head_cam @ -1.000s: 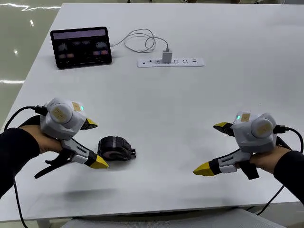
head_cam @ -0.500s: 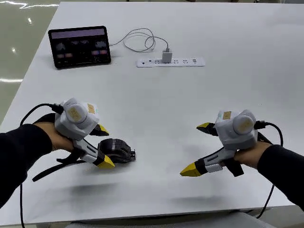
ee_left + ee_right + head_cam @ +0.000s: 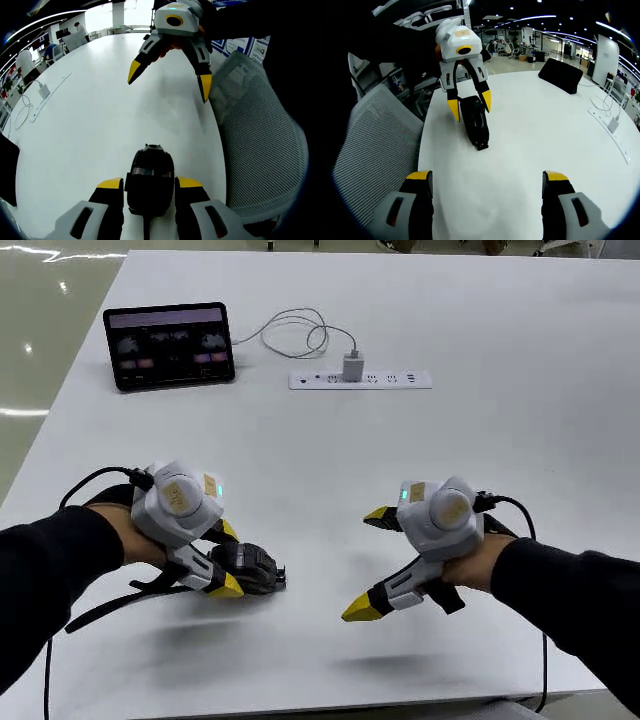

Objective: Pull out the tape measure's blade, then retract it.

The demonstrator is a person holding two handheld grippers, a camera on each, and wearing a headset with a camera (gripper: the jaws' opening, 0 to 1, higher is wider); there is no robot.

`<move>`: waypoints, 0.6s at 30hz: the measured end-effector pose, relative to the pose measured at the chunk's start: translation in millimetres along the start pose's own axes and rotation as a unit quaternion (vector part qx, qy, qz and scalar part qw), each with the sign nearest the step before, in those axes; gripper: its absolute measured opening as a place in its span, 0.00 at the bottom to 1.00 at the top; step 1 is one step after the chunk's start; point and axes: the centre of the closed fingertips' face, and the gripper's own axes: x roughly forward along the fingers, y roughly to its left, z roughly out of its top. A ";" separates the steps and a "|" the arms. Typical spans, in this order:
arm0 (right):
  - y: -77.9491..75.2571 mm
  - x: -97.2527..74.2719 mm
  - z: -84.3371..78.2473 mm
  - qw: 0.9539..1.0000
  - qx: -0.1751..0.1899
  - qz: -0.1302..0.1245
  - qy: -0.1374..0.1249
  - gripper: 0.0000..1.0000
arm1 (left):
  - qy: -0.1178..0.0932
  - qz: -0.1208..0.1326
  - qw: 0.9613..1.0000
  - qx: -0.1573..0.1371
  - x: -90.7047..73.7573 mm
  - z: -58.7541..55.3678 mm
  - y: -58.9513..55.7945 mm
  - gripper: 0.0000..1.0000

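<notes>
A black tape measure [image 3: 255,565] lies on the white table [image 3: 400,450] near the front left, its blade drawn in and the end hook [image 3: 282,578] pointing right. My left gripper [image 3: 227,560] has a yellow-tipped jaw on each side of the case and is shut on it; in the left gripper view the case [image 3: 150,175] sits tight between the fingertips [image 3: 111,183]. My right gripper [image 3: 367,562] hovers open a short way to the right, pointing at the hook, with nothing between its jaws. In the right gripper view the tape measure [image 3: 476,125] lies ahead, held by the left gripper [image 3: 470,104].
A dark tablet [image 3: 168,343] stands at the back left. A white power strip [image 3: 360,379] with a plugged charger and coiled cable [image 3: 295,330] lies behind the middle. A mesh chair [image 3: 260,145] stands at the table's near edge.
My left gripper slid right and narrowed its jaws onto the tape measure. My right gripper moved left toward it, still open. The tape measure stayed in place.
</notes>
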 end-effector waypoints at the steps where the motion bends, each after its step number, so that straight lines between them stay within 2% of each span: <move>1: -0.1 3.1 2.8 1.000 -0.002 0.002 0.000 0.85 | 0.002 0.003 1.000 0.006 0.5 -0.4 1.2 0.34; 3: -0.4 8.0 7.7 1.000 -0.004 0.004 -0.001 0.83 | 0.003 0.001 1.000 0.019 0.1 -0.7 1.2 0.33; 8: -0.6 19.7 15.2 1.000 -0.012 0.009 -0.002 0.77 | 0.001 0.001 1.000 0.028 0.1 -0.8 1.7 0.32; 12: -1.4 29.8 18.9 1.000 -0.012 0.011 -0.004 0.73 | 0.001 0.002 1.000 0.022 0.2 -1.4 2.2 0.32; 18: -1.5 46.5 19.7 0.999 -0.027 0.017 0.009 0.67 | 0.000 -0.002 1.000 0.015 0.1 -1.5 2.3 0.32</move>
